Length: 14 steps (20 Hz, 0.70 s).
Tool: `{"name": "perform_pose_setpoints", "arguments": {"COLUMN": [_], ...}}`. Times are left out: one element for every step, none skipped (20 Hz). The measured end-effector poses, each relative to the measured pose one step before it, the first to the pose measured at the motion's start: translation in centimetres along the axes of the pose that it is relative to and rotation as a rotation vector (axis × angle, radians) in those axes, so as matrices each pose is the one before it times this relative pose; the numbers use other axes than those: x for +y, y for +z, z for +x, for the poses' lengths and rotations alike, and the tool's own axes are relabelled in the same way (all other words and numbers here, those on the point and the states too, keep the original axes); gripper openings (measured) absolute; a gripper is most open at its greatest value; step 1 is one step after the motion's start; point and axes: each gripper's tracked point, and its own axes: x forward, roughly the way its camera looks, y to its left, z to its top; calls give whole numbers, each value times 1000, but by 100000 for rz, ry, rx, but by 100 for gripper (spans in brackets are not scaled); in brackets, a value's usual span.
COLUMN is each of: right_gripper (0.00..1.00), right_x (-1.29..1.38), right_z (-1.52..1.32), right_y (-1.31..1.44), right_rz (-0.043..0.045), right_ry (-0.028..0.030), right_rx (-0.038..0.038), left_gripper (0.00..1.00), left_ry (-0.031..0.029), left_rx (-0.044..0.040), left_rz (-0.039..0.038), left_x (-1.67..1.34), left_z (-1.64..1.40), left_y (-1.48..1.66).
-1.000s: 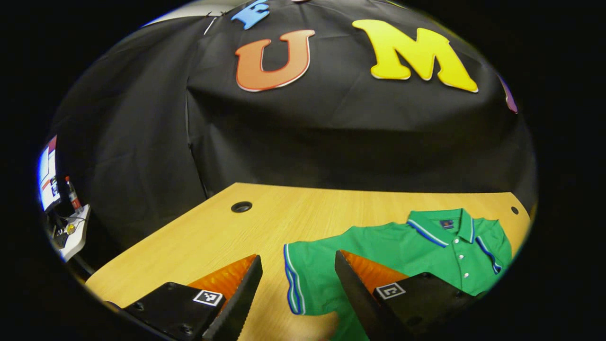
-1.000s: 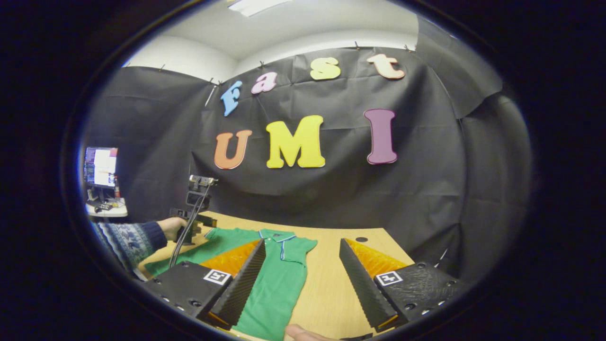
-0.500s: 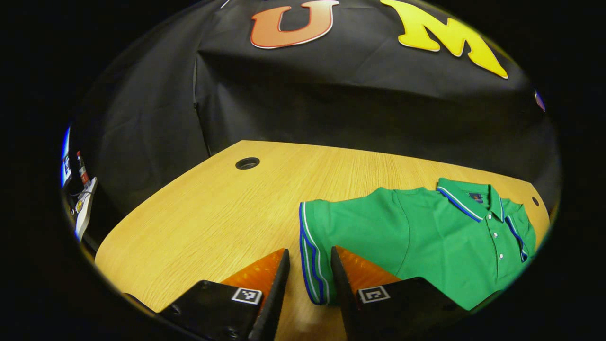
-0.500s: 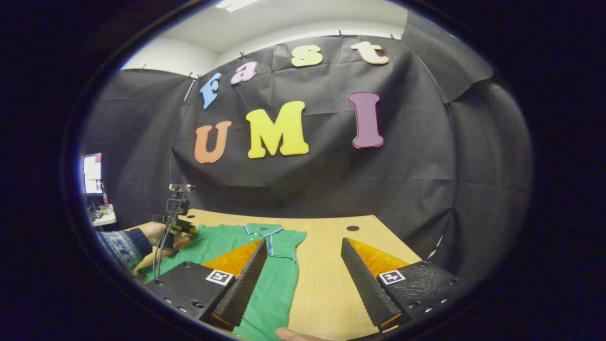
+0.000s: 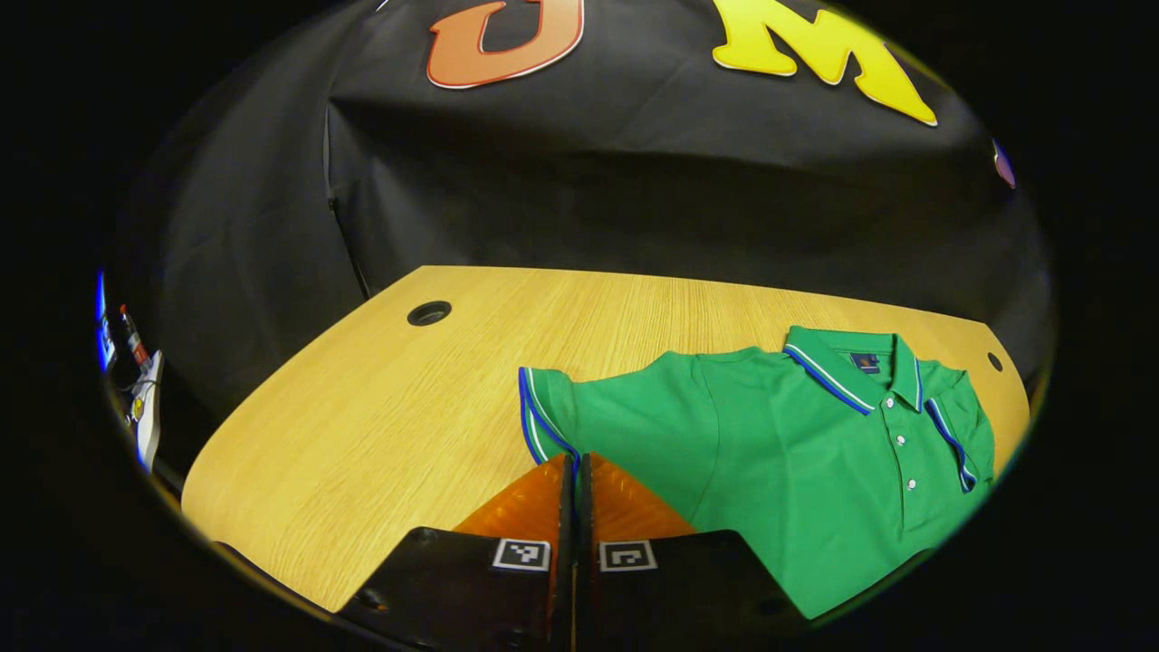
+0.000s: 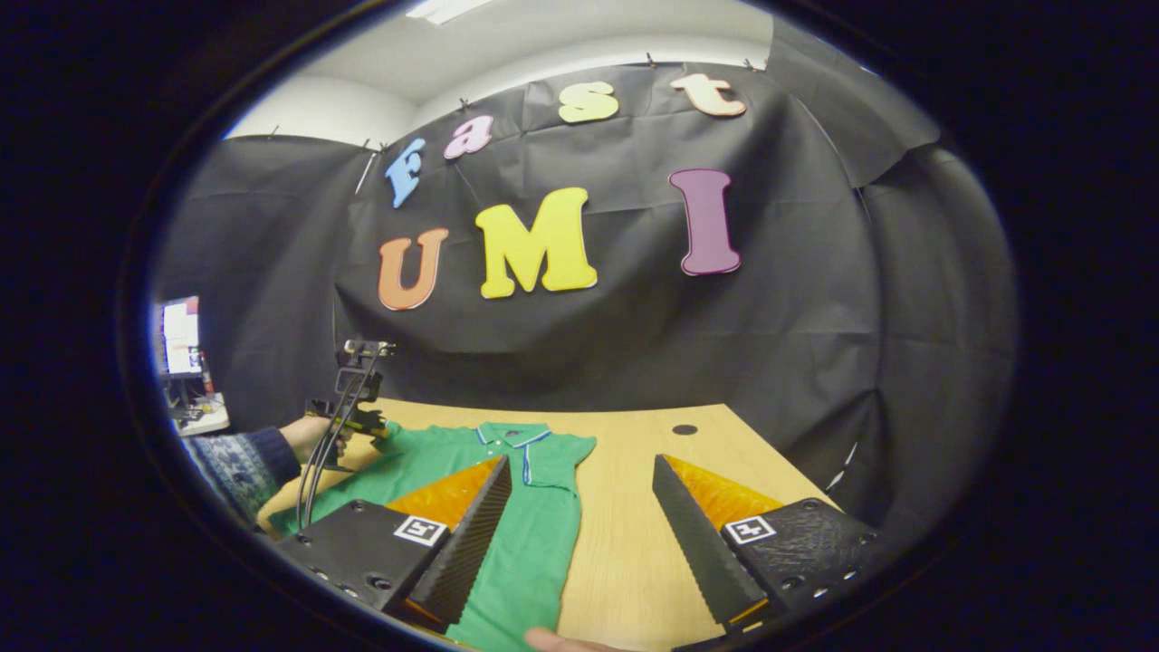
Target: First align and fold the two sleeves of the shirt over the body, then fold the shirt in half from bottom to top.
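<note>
Green polo shirt [image 5: 797,471] lies front-up on the wooden desk [image 5: 380,407], collar toward the black cloth wall, buttons visible down the placket. Blue-and-white trim runs along collar and sleeve cuffs.

Left gripper view: shirt's near sleeve [image 5: 579,417] spreads out over the desk toward the left of the picture, cuff edge slightly raised. Left gripper [image 5: 573,466] is closed, fingers pressed together with the striped cuff hem running down into the seam between them; it appears to pinch the sleeve at that cuff corner. The far sleeve [image 5: 960,426] sits at the right edge of the picture, past the collar.

Right gripper view: right gripper [image 6: 579,516] hangs above the desk with fingers spread wide, nothing between them. Its one finger overlaps the shirt body in the picture; the other sits over bare desk. Contact with cloth cannot be told. A fingertip [image 6: 552,641] of the holding hand shows at the bottom edge.

Same view, farther off at left: a hand [image 6: 312,435] in a patterned knit sleeve [image 6: 240,462] holds the other gripper at the shirt's far sleeve.

Desk has round cable holes [image 5: 429,313] near its back corners. A monitor [image 6: 181,337] glows beyond the booth at far left.
</note>
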Motion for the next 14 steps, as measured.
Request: {"name": "perform_pose_setpoints", "arguments": {"right_gripper": [91, 92, 92, 95, 95, 95, 95, 95, 95, 95, 95, 95, 95, 95], "right_x": [8, 66, 377, 125, -201, -46, -12, 24, 61, -52, -199, -72, -90, -12], "right_z": [-16, -165, -75, -101, -44, -26, -64, -117, 20, 5, 115, 18, 28, 26], "right_y": [-271, -57, 46, -79, -167, 3, -106, -21, -177, -59, -171, -47, -176, -36], "right_rz": [-595, -177, -132, -337, -487, -442, -293, -69, -44, -6, 12, 122, 166, 153], "right_ry": [-269, 184, 921, 459, -248, -308, -214, 56, 192, -146, -305, -213, -226, -101], "right_rx": [571, 271, -226, 98, 145, -56, 86, 140, 161, 236, 253, 308, 418, 134], "left_gripper": [7, 7, 7, 7, 8, 7, 7, 7, 8, 8, 7, 7, 7, 7], "left_ry": [40, 107, -129, -703, -916, -359, -366, -712, -1256, -646, -309, -243, -793, -758], "left_rx": [-288, -166, -273, 140, 243, -34, -722, -932, -1244, -1168, -1018, -706, -466, -302], "left_rz": [1168, 958, 530, 442, 778, 1286, 1609, 1733, 1979, 2028, 1993, 1464, 957, 1216], "left_x": [-197, -318, -452, -626, -672, -609, -577, -748, -819, -568, -576, -571, -675, -481], "left_z": [-254, -314, -100, -176, -261, -99, -136, -176, -221, -297, -136, -49, -154, -230], "left_y": [291, 363, 250, 116, 163, 139, 349, 329, 406, 363, 358, 223, 252, 157]}}
